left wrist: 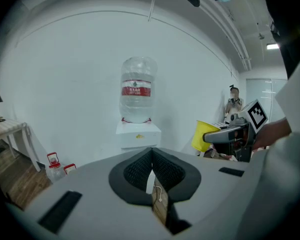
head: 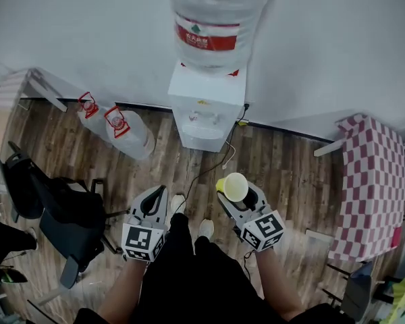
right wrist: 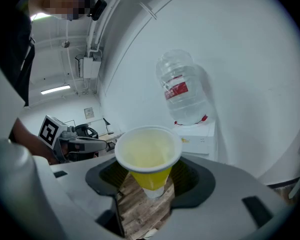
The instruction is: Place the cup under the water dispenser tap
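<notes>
Left side: a black chair (head: pixel 61 214) and two spare water jugs (head: pixel 131 133) stand on the wooden floor (head: pixel 283 174). The left gripper (head: pixel 159 192) has its jaws closed together, pads touching, with nothing between them. Centre: the water dispenser (head: pixel 206 110) stands against the wall with its bottle (head: pixel 216 19) on top. The right gripper (head: pixel 233 196) has its jaws set wide and clamped on the yellow cup (head: pixel 235 186). The cup is upright, mouth up, in front of the dispenser and well apart from it. Right side: a checked table (head: pixel 368 181).
</notes>
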Demonstrator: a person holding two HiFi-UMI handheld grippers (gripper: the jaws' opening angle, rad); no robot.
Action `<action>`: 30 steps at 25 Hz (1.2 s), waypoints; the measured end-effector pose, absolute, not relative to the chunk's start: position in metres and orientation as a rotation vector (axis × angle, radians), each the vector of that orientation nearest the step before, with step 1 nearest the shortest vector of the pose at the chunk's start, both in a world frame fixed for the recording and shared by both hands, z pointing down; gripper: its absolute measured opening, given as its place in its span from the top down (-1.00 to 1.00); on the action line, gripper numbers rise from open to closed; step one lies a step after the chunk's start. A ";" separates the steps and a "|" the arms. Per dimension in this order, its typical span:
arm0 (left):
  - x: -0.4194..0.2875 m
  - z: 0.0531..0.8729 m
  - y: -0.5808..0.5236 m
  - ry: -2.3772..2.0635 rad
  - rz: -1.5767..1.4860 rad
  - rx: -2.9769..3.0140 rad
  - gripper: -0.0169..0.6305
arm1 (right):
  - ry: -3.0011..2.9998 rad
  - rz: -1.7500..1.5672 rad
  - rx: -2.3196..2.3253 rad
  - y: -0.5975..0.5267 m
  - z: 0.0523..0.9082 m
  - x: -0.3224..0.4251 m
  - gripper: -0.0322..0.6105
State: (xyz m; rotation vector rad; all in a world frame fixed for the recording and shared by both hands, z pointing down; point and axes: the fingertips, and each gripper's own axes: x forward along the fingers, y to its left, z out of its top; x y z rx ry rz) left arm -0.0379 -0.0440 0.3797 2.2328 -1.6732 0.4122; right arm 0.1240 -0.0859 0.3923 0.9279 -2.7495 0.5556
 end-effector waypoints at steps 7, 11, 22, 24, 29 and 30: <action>-0.058 0.406 -0.093 -1.598 0.392 2.250 0.91 | -2.703 0.519 0.931 -0.135 0.420 0.080 0.07; -0.071 0.432 -0.118 -1.560 0.393 2.240 0.91 | -2.663 0.508 0.935 -0.162 0.448 0.059 0.07; -0.093 0.520 -0.175 -1.498 0.424 2.212 0.91 | -2.553 0.545 0.987 -0.228 0.550 0.023 0.06; -0.095 0.535 -0.181 -1.493 0.429 2.210 0.91 | -2.540 0.550 0.994 -0.238 0.567 0.021 0.06; -0.099 0.569 -0.202 -1.485 0.416 2.207 0.91 | -2.503 0.533 1.005 -0.264 0.610 0.018 0.06; -0.100 0.575 -0.206 -1.482 0.413 2.207 0.91 | -2.497 0.526 1.005 -0.268 0.618 0.016 0.06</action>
